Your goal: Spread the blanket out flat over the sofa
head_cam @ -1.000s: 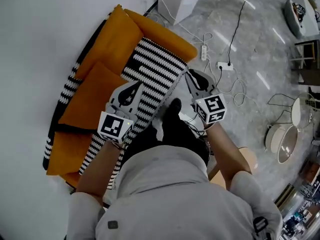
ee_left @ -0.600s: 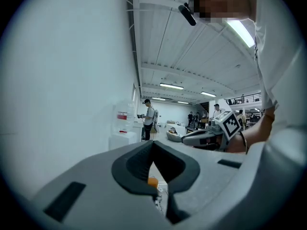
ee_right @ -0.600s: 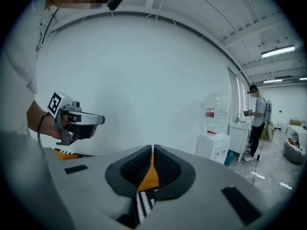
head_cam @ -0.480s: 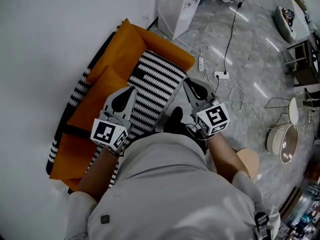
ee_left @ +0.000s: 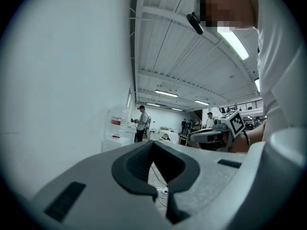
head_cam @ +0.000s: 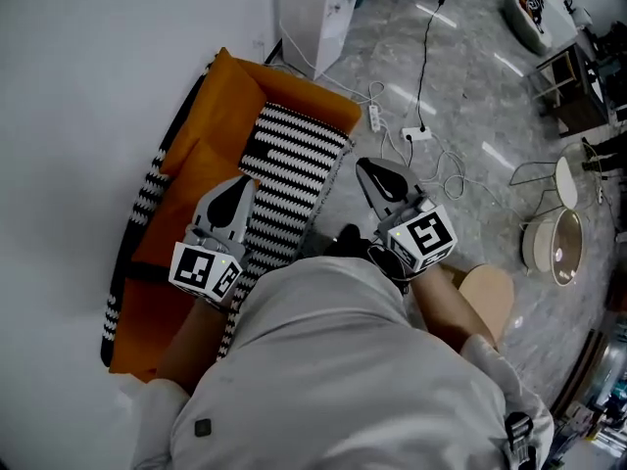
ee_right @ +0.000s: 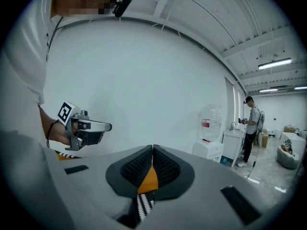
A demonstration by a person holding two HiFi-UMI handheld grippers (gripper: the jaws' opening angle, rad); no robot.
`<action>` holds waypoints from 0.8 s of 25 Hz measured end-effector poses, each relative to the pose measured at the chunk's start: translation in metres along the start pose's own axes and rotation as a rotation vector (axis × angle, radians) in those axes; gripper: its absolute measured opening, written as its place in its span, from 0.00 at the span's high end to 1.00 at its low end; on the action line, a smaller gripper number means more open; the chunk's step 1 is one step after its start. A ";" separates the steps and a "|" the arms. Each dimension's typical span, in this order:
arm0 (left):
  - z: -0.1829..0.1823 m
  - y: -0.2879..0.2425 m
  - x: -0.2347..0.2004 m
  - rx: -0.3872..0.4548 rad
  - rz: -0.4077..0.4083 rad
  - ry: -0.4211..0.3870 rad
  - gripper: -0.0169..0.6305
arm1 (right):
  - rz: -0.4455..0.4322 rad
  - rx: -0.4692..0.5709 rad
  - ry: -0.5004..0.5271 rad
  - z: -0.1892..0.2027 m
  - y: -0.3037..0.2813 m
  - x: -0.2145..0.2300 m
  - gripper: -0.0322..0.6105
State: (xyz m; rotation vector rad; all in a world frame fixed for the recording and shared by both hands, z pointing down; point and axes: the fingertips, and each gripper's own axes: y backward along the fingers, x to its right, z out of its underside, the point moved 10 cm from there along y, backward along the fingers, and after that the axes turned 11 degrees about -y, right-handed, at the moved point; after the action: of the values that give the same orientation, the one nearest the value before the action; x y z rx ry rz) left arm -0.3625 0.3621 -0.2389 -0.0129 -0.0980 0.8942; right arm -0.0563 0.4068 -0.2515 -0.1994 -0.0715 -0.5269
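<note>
The left gripper (ee_left: 153, 143) has its pads (ee_left: 135, 163) pressed together at the tips with nothing between them. The right gripper (ee_right: 152, 149) is likewise closed tip to tip. The orange and the stripes in its lower gap lie behind it, not in its grip.

Both grippers carry cubes with square black-and-white markers and no words. A water bottle (ee_right: 209, 122) on a white stand has a red label, its print too small to read.

In the head view the left gripper hangs over the striped blanket (head_cam: 289, 169) and the right one over the floor (head_cam: 480, 96), just off the seat's front edge.

The blanket is black and white. It lies along the seat of the orange sofa (head_cam: 191, 169), its long axis matching the sofa's, from the far arm toward the person. Its near end is hidden under the person's torso. It covers a strip near the seat's front, leaving the orange back cushions bare. Another striped band shows along the sofa's wall side.

The sofa's back stands against a white wall (head_cam: 78, 116). A white cabinet (head_cam: 313, 8) stands just past the far arm. Open floor lies in front, crossed by cables (head_cam: 431, 160) and a power strip (head_cam: 373, 117).
</note>
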 end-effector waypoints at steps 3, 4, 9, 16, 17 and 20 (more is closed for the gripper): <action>-0.003 0.000 0.010 0.004 0.006 0.003 0.96 | 0.010 0.008 -0.001 -0.002 0.015 0.000 0.90; -0.004 -0.001 0.014 0.005 0.009 0.002 0.96 | 0.011 0.011 -0.003 -0.003 0.019 0.001 0.90; -0.012 -0.007 0.048 0.012 0.010 -0.005 0.96 | 0.006 0.032 -0.008 -0.002 0.051 0.011 0.90; -0.022 -0.019 0.127 0.011 -0.031 -0.005 0.96 | -0.032 0.033 -0.008 0.010 0.126 0.036 0.90; -0.023 -0.021 0.140 0.011 -0.038 -0.002 0.96 | -0.038 0.033 -0.008 0.012 0.138 0.040 0.90; -0.023 -0.026 0.183 0.010 -0.048 -0.001 0.96 | -0.058 0.034 -0.005 0.019 0.176 0.051 0.90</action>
State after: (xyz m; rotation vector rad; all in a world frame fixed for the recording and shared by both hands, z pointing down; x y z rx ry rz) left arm -0.2264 0.4893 -0.2459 -0.0009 -0.0941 0.8471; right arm 0.0764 0.5350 -0.2571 -0.1661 -0.0917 -0.5827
